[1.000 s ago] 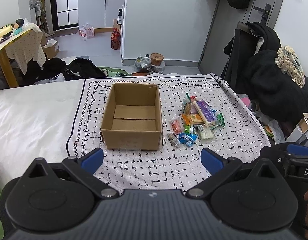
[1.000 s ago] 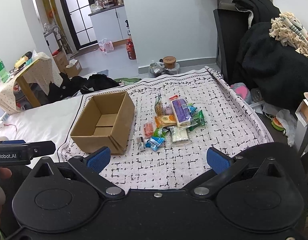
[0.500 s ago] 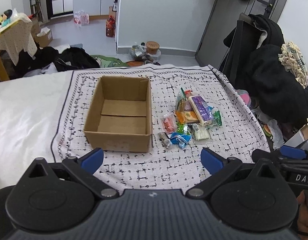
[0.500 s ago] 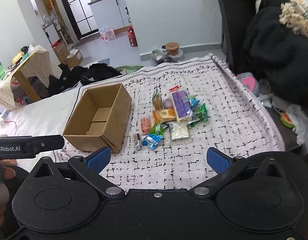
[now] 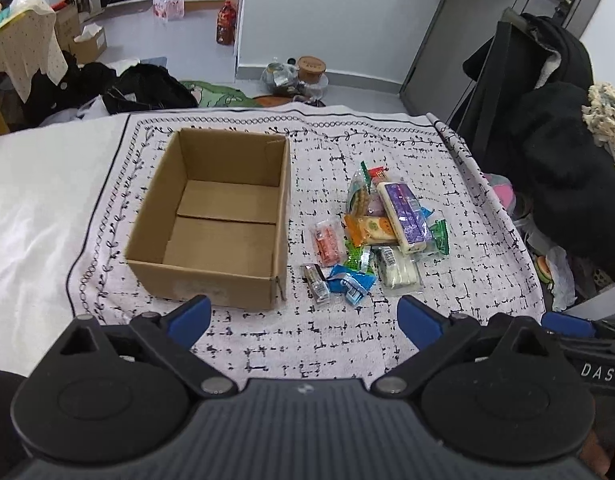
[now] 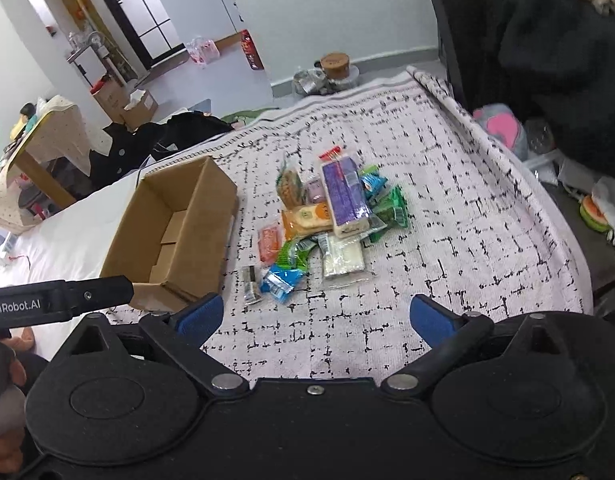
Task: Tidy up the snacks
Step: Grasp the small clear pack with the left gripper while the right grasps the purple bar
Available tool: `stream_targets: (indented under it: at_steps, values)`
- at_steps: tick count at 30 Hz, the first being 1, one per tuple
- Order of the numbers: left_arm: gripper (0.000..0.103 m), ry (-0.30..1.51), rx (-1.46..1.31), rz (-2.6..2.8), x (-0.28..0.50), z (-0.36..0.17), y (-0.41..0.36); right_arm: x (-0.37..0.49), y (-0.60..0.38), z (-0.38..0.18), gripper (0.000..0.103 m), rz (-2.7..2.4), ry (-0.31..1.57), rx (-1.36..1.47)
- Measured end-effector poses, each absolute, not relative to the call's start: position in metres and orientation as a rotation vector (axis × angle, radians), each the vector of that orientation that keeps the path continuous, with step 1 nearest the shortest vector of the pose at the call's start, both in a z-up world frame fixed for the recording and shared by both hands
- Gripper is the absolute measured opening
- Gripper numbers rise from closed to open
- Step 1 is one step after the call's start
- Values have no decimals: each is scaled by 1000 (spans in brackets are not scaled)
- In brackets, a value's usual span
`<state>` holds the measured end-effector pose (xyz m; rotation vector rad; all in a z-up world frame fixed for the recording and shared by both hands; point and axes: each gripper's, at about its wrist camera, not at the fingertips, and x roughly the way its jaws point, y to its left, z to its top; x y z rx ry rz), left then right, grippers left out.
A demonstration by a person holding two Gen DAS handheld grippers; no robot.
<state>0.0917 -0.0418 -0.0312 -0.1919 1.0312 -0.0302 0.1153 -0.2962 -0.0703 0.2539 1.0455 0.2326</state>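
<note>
patterned cloth [image 5: 327,344]; left gripper [image 6: 59,300] label reads "genrobot.ai".

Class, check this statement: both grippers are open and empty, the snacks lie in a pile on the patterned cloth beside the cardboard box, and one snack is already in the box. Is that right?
Not quite. The cardboard box holds no snacks; the left wrist view shows its bare bottom. The rest stands: the left gripper and right gripper are open and empty, and the snacks lie piled on the patterned cloth beside the box.
</note>
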Motion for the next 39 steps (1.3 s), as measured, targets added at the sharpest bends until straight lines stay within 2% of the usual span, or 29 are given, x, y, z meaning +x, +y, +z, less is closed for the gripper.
stream_targets:
  at_steps: [4, 11, 14, 20, 27, 39]
  values:
    - [95, 1044, -203, -31, 104, -39, -54, 129, -307, -81, 91, 233, 1071, 287]
    - [79, 1086, -202, -25, 123, -61, -75, 150, -312, -98, 77, 259, 1092, 243]
    - [68, 1114, -219, 3, 133, -73, -79, 160, -314, -106, 76, 266, 1108, 238]
    - [54, 1160, -239, 39, 151, -95, -87, 179, -316, -126, 69, 287, 1151, 255]
    - [35, 1214, -279, 106, 175, -122, -89, 200, -317, -146, 65, 299, 1184, 251]
    - [34, 1308, -260, 170, 211, -169, -97, 234, -311, -175, 63, 329, 1194, 215]
